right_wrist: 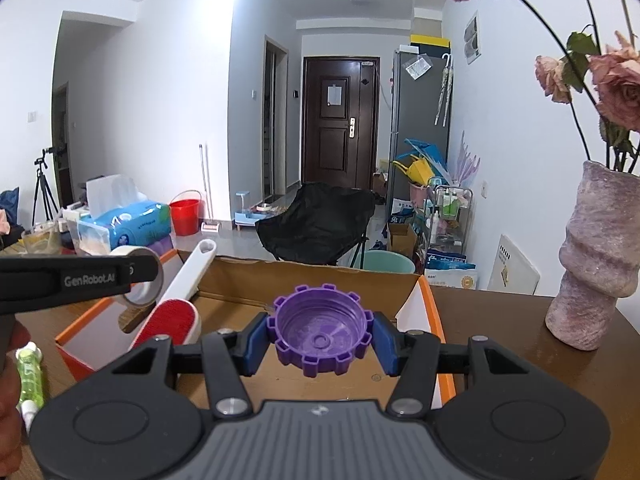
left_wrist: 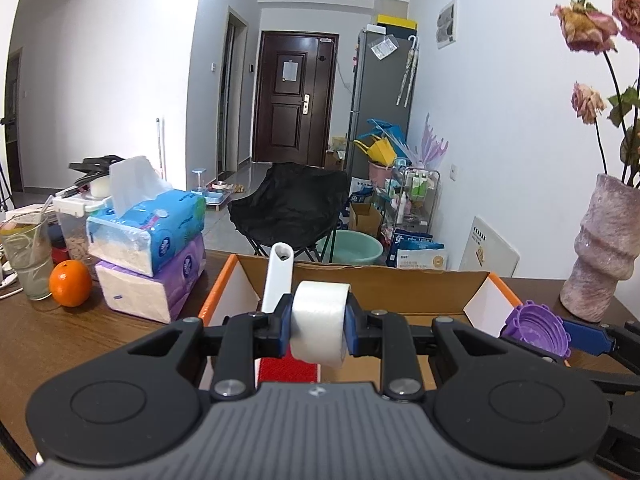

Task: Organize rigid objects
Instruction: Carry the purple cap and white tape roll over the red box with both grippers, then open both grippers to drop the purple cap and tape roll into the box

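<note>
Your left gripper point(left_wrist: 318, 326), marked "GenRobot.AI", clamps the tape roll point(left_wrist: 318, 322); your right gripper point(right_wrist: 320, 336) pinches the purple cap point(right_wrist: 320, 330), apparently above the cardboard box point(right_wrist: 304, 276).

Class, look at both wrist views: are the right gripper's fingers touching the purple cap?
Touching. The right wrist view shows both blue fingers pressed against opposite sides of the purple cap, no gap on either side.

Both grippers — left gripper point(left_wrist: 318, 322), right gripper point(right_wrist: 320, 334) — are black plastic with blue pads, silver screws, ribbed grey housings.
</note>
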{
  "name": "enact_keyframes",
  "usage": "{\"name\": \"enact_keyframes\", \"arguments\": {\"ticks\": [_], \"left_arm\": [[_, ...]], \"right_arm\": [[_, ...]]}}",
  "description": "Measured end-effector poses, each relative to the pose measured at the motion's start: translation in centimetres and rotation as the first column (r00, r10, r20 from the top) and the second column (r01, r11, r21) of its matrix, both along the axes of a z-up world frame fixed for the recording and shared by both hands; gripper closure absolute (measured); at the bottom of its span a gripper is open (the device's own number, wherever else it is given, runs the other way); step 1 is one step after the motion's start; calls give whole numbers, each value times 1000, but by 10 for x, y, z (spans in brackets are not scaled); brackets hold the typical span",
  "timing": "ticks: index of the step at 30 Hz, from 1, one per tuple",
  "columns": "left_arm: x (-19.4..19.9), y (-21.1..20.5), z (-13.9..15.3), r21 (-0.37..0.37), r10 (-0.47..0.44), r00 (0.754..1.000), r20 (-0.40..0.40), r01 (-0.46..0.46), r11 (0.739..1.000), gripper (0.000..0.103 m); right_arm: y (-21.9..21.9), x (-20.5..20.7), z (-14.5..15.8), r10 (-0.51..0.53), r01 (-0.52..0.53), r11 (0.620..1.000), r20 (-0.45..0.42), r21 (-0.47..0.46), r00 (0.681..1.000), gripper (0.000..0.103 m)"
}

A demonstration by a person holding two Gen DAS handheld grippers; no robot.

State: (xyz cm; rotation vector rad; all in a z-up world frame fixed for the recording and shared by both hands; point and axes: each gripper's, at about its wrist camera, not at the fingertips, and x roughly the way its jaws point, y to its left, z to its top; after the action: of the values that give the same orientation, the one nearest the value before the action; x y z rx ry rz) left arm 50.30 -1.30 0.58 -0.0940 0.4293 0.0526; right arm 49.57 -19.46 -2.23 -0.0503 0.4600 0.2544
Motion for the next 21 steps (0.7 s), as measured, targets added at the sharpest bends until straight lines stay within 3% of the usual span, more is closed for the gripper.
{"name": "enact_keyframes", "arguments": {"ticks": [18, 20, 21], "left_arm": [[37, -2, -25, 42, -8, 997, -71, 11, 999, 77], [37, -1, -26, 43, -17, 996, -83, 21, 999, 75], [36, -1, -26, 48, -19, 996, -88, 24, 999, 69]], "right_arm": [[5, 33, -19, 9, -12, 999, -67, -39, 998, 50], [4, 33, -19, 5, -7, 999, -64, -39, 998, 50], [4, 33, -19, -2, -1, 999, -62, -40, 998, 49]]}}
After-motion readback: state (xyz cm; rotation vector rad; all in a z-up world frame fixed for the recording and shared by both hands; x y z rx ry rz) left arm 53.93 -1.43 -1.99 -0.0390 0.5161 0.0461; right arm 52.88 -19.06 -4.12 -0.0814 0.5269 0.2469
